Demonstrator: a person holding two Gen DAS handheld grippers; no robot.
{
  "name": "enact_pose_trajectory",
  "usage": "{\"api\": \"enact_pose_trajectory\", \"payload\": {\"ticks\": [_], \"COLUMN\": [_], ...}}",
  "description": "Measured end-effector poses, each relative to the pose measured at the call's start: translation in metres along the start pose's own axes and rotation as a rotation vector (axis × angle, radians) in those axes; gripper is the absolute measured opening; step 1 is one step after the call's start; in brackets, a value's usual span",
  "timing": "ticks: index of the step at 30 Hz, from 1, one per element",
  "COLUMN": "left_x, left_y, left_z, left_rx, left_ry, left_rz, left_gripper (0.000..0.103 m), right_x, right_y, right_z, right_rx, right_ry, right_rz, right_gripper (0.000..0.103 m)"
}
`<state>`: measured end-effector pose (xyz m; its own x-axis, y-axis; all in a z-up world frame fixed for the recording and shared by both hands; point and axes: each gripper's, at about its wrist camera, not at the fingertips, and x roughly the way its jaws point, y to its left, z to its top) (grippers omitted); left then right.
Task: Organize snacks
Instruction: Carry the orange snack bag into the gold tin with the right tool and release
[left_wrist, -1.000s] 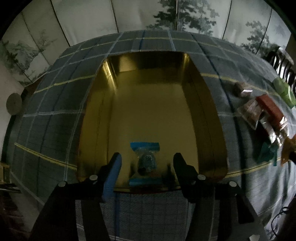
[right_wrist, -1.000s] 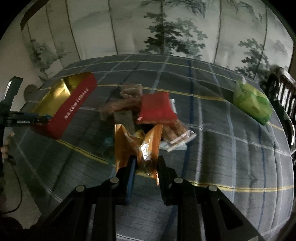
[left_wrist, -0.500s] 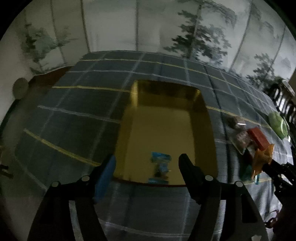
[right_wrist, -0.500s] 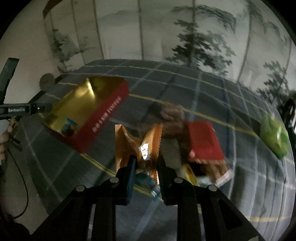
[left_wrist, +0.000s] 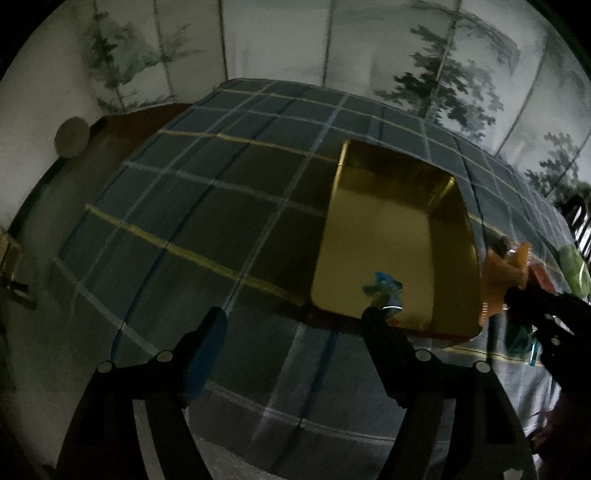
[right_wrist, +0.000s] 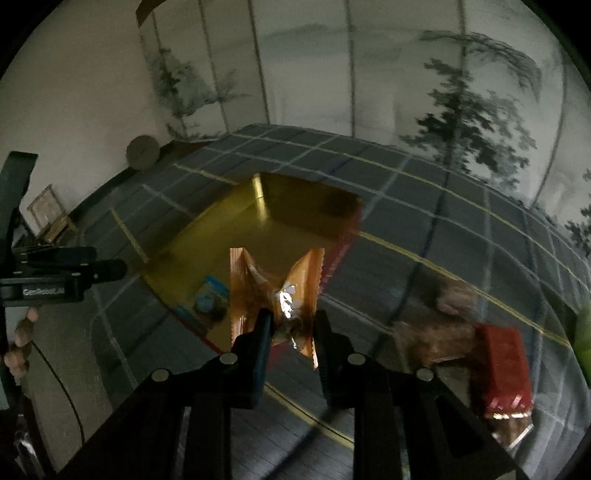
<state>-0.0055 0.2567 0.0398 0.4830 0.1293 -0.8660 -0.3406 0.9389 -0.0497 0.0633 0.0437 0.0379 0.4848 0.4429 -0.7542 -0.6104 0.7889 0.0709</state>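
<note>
Left wrist view: the left tool (left_wrist: 291, 325) points steeply down over the checked cloth of the worktop (left_wrist: 207, 206), its two fingers wide apart with nothing between them; they have just been opening further. The gold-lined box (left_wrist: 391, 236) lies ahead and to the right of the fingers, where a second ago it filled the middle of the picture, so this hand has drawn back and to the left of it. A small blue-wrapped snack (left_wrist: 382, 290) lies on the box floor near its front edge, just past the right finger. At the right edge the right tool (left_wrist: 517, 295) comes in dark, carrying an orange packet (left_wrist: 500, 277) just beside the box's right rim. Right wrist view: the right tool (right_wrist: 290, 325) angles down with its fingers clamped on the lower middle of the orange packet (right_wrist: 273, 291), whose two ends fan upward. The packet hangs over the front part of the box (right_wrist: 258, 225), whereas a second ago it was over the heap of snacks with the box far off to the left. The blue-wrapped snack (right_wrist: 210, 295) lies in the box just left of the packet. A red packet (right_wrist: 504, 365) and some brownish wrapped snacks (right_wrist: 432, 339), blurred, lie on the cloth to the right, well apart from the box. At the left edge the left tool (right_wrist: 107, 269) shows side-on, with fingers of a hand (right_wrist: 20, 339) below it.
</note>
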Motion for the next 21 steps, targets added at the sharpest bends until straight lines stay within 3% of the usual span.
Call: {"api": "enact_pose_trajectory", "payload": {"ticks": [21], "left_x": [-0.006], "left_y": [0.029], "left_z": [-0.014], "left_rx": [-0.061], "left_ry": [0.016], "left_rz": [0.02], "left_gripper": [0.075], "right_x": [0.056], "right_y": [0.031], "right_z": [0.01], "right_rx": [-0.075], "right_ry": [0.076], "right_rz": [-0.03], "right_gripper": [0.023]}}
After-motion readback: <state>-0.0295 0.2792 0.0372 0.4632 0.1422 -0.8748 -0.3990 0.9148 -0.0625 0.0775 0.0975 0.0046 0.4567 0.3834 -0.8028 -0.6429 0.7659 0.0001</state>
